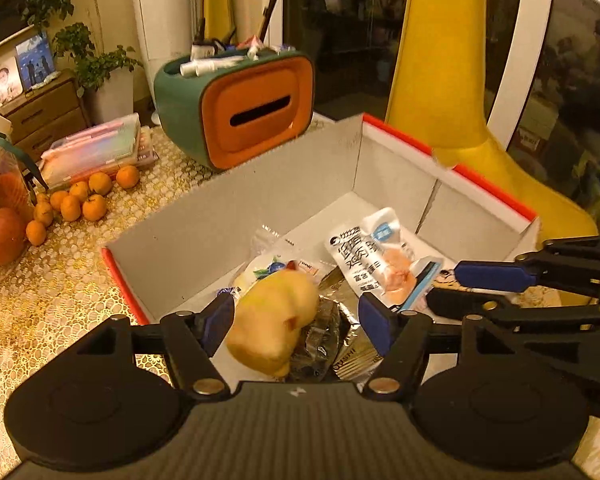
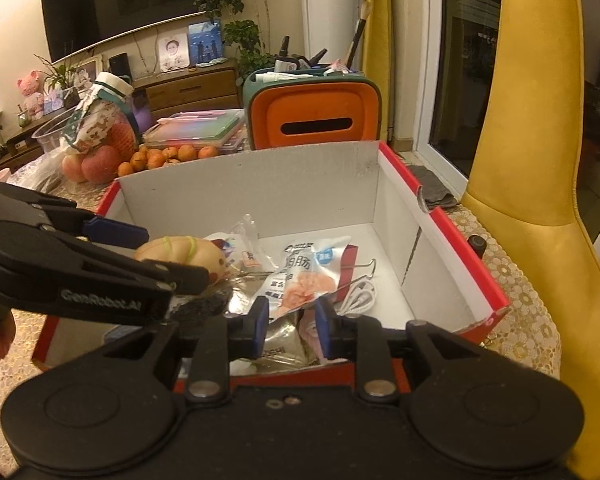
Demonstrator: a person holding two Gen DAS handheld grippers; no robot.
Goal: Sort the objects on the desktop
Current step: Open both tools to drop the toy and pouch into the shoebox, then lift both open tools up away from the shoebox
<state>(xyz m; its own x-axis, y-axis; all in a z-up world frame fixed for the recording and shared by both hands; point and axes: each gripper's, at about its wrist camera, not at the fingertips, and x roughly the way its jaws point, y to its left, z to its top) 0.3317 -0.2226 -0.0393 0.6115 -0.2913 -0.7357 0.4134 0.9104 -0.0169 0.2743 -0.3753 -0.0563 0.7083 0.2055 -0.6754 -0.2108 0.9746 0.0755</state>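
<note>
From the left wrist, a gold lace-patterned table (image 1: pixel 52 304) carries one red-edged cardboard box (image 1: pixel 236 200); behind it stands one orange-and-green organizer (image 1: pixel 236 108), left of it nine small oranges (image 1: pixel 80 200). The left gripper (image 1: pixel 300 320) hangs jaws wide around a yellow plush toy (image 1: pixel 272 320) in the box, pads apart from it. From the right wrist, the right gripper (image 2: pixel 292 320) shows jaws narrowly parted over one white snack packet (image 2: pixel 304 280) inside the box; a yellow chair (image 2: pixel 540 160) stands right of it.
</note>
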